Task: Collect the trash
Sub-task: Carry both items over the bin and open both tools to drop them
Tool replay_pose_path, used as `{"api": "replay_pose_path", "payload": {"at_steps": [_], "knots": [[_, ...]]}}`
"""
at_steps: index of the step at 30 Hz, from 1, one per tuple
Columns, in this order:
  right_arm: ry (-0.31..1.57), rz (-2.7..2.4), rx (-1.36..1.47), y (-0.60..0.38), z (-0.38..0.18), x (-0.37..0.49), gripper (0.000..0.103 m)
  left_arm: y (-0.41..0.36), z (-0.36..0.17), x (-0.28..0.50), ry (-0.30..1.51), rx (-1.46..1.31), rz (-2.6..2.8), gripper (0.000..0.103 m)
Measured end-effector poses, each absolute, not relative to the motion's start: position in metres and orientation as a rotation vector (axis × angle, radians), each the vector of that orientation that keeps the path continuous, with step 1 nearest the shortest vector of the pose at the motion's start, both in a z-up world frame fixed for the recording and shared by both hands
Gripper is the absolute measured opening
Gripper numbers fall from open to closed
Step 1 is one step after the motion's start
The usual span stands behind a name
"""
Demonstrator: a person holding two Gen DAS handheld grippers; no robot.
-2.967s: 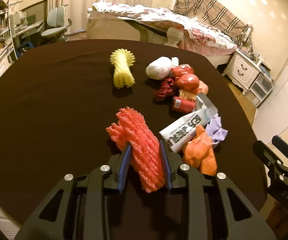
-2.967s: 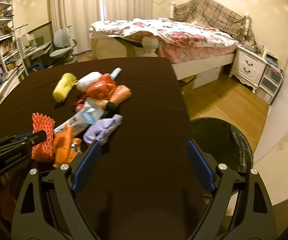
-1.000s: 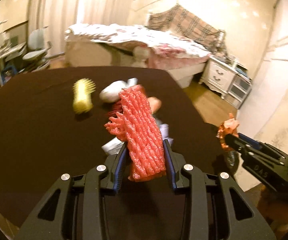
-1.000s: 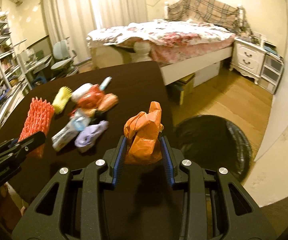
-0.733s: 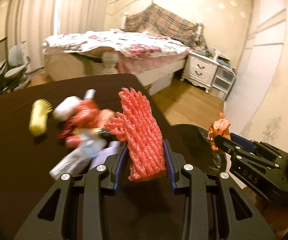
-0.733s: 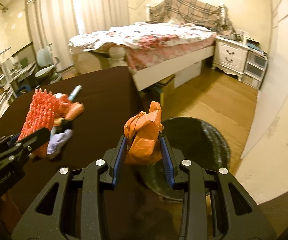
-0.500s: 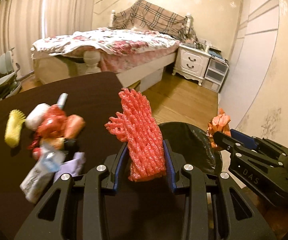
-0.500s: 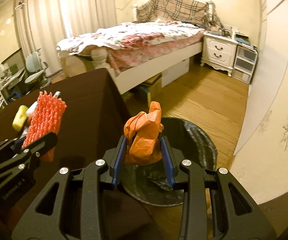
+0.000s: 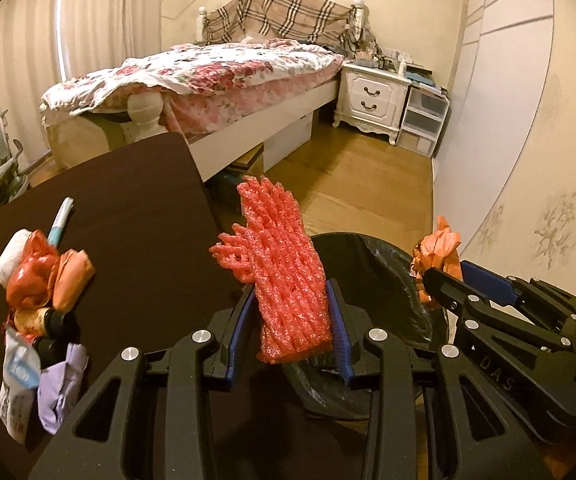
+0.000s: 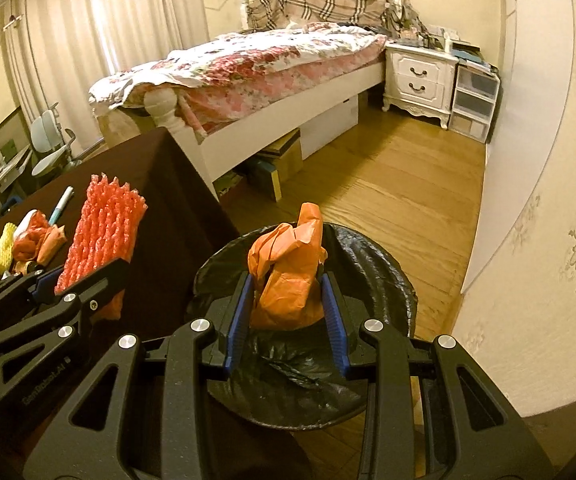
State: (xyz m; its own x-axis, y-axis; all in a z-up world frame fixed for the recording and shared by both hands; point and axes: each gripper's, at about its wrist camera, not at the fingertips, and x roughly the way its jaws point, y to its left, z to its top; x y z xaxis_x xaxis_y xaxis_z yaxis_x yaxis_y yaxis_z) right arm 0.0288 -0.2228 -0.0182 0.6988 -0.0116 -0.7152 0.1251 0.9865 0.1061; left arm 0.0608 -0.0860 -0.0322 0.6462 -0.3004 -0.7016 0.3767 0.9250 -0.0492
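Red foam netting [image 9: 288, 276] is clamped in the left gripper [image 9: 289, 320] past the table's [image 9: 136, 216] right edge; an orange bag [image 10: 291, 272] is pinched by the right gripper [image 10: 286, 308] above the bin [image 10: 383, 276].

L tongs [image 9: 292, 320] clamped, R tongs [image 10: 286, 312] clamped, angled down

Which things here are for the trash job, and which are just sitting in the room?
For the job:
- red foam net in left gripper
- orange bag in right gripper
- black-lined bin
- trash pile on the table

Just there:
- bed
- nightstand
- chair
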Motion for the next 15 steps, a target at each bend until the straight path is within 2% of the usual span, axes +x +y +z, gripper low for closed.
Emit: {"api": "replay_pose_path", "payload": {"at_steps": [3, 5, 6, 11, 15], "knots": [[0.792, -0.086, 0.157, -0.228, -0.019, 0.03, 0.036, -0.093, -0.034, 0.062, 0.787, 0.118, -0.385, 0.039], [0.792, -0.095, 0.159, -0.232, -0.019, 0.031, 0.042, -0.094, -0.035, 0.063, 0.791, 0.122, -0.382, 0.044], [0.79, -0.098, 0.16, -0.233, -0.019, 0.032, 0.05, -0.095, -0.035, 0.063, 0.792, 0.126, -0.379, 0.046], [0.782, -0.119, 0.163, -0.239, -0.018, 0.031, 0.054, -0.096, -0.032, 0.06, 0.776, 0.135, -0.359, 0.067], [0.778, -0.128, 0.165, -0.241, -0.017, 0.028, 0.056, -0.098, -0.031, 0.055, 0.761, 0.157, -0.35, 0.071]]}}
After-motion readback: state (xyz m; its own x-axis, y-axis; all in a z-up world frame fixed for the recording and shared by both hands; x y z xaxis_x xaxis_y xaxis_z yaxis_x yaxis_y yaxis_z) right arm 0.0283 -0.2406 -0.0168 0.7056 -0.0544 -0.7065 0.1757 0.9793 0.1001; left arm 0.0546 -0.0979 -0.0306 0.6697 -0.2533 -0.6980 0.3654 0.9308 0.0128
